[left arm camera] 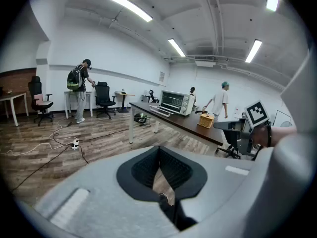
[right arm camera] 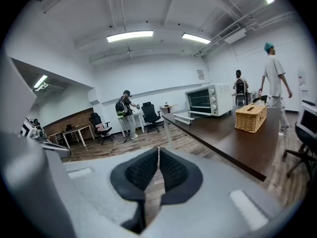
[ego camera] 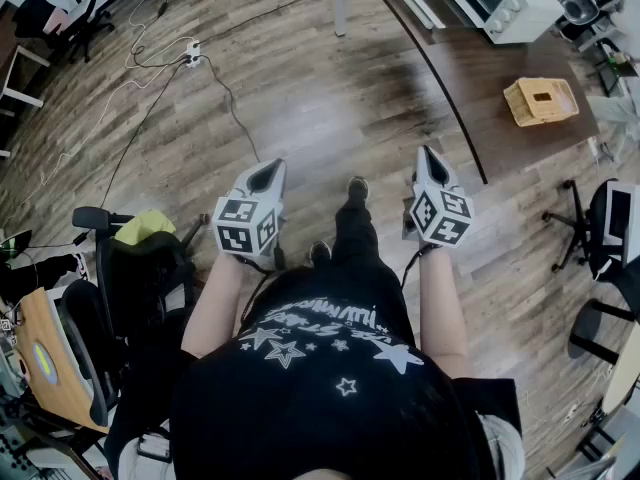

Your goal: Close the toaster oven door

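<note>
Office with a wood floor [ego camera: 300,98]; a dark table [ego camera: 500,78] lies ahead and right of both grippers. The oven [right arm camera: 209,99] sits on it, well beyond the jaws, its door [right arm camera: 187,117] down. The left gripper [left arm camera: 159,155] and right gripper [right arm camera: 158,155] are pressed together, empty.

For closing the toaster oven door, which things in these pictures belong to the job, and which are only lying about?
Belong to the job:
- toaster oven
- its door, folded down open
- left gripper and right gripper, both shut and empty

Only lying about:
- wicker basket on the same table
- black office chair
- power strip with cables on the floor
</note>
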Demonstrator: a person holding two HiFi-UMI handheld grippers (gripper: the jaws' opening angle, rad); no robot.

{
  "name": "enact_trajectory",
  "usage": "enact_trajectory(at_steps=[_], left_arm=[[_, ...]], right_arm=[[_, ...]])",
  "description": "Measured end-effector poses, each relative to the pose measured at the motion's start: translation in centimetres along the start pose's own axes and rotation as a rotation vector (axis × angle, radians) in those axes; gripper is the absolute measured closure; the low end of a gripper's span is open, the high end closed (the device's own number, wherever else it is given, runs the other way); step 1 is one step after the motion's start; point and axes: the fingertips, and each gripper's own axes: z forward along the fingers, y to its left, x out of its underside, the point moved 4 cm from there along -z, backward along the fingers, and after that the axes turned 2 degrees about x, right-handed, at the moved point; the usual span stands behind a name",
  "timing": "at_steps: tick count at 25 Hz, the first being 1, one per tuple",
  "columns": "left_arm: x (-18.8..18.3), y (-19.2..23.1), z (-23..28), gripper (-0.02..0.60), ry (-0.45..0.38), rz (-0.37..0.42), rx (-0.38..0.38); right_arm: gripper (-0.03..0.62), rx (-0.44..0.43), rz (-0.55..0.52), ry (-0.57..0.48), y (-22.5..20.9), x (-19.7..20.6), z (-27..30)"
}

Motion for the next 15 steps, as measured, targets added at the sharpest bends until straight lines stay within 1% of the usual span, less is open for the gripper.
enact_trajectory(at_steps=[9,15], left_arm=[[-0.5,0.1,0.7,0.571,-0.002,-0.002,0.006],[-0.6,0.2,3.0,0.571,0.021,-0.005,0.014]], right_arm=[[0.580,-0.004,0.009,-0.008,-0.1,-0.2,0.6],[0.580,-0.003,0.018,-0.015,-1.3,-1.0,2.5]])
